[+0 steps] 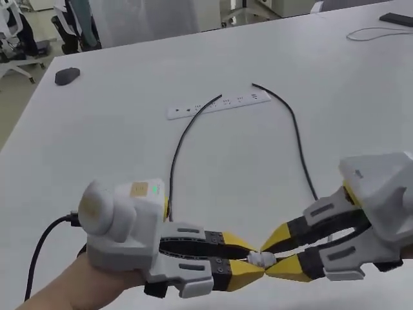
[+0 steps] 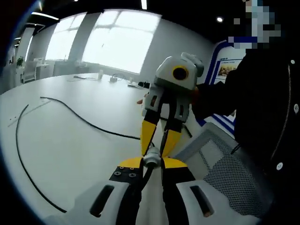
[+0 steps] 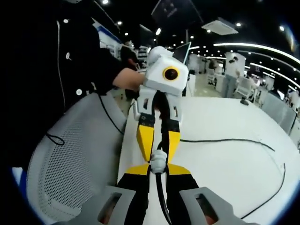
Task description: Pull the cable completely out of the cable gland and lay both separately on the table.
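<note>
A small whitish cable gland [image 1: 261,259] sits low over the white table [image 1: 129,148], where the yellow tips of both grippers meet. My left gripper [image 1: 257,263] comes in from the lower left and is shut on the gland [image 2: 151,158]. My right gripper [image 1: 272,255] comes in from the right, shut on the black cable [image 3: 162,194] right beside the gland [image 3: 158,160]. The cable [image 1: 177,152] loops away over the table on both sides, with both ends lying near a power strip. In the left gripper view the right gripper [image 2: 153,148] faces me.
A white power strip [image 1: 219,104] lies mid-table past the cable's ends. A dark mouse [image 1: 67,75] is at the far left, a thin white wire [image 1: 371,32] and a dark flat device [image 1: 397,19] at the far right. A grey mesh chair [image 3: 70,154] is under my hands.
</note>
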A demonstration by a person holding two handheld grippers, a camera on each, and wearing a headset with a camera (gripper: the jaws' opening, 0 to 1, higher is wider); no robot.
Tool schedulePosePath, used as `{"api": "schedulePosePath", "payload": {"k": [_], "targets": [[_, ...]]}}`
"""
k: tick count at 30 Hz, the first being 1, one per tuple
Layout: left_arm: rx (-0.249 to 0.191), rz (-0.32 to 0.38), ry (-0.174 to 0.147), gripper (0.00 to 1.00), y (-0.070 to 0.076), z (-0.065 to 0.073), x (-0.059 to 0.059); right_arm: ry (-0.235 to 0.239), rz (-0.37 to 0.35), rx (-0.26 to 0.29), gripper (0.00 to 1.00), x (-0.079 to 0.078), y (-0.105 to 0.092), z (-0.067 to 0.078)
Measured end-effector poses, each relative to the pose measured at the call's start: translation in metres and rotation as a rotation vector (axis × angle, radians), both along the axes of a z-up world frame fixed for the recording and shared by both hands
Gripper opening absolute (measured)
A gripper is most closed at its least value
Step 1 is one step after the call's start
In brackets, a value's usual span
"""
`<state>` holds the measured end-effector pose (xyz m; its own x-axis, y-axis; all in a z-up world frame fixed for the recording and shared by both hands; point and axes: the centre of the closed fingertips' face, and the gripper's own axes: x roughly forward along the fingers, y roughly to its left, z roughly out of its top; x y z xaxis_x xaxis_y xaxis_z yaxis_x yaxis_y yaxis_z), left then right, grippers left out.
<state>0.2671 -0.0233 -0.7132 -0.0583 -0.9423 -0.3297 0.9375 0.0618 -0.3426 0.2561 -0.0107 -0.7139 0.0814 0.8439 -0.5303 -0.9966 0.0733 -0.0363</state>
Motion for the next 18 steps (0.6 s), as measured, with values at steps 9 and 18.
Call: {"api": "schedulePosePath", "payload": {"k": [9, 18], "targets": [[-0.001, 0.031, 0.013, 0.15, 0.003, -0.002, 0.001, -0.156, 0.026, -0.058, 0.08, 0.003, 0.001, -0.003], [-0.016, -0.028, -0.182, 0.15, 0.006, 0.012, 0.002, 0.272, -0.138, 0.070, 0.20, 0.006, -0.004, 0.005]]}}
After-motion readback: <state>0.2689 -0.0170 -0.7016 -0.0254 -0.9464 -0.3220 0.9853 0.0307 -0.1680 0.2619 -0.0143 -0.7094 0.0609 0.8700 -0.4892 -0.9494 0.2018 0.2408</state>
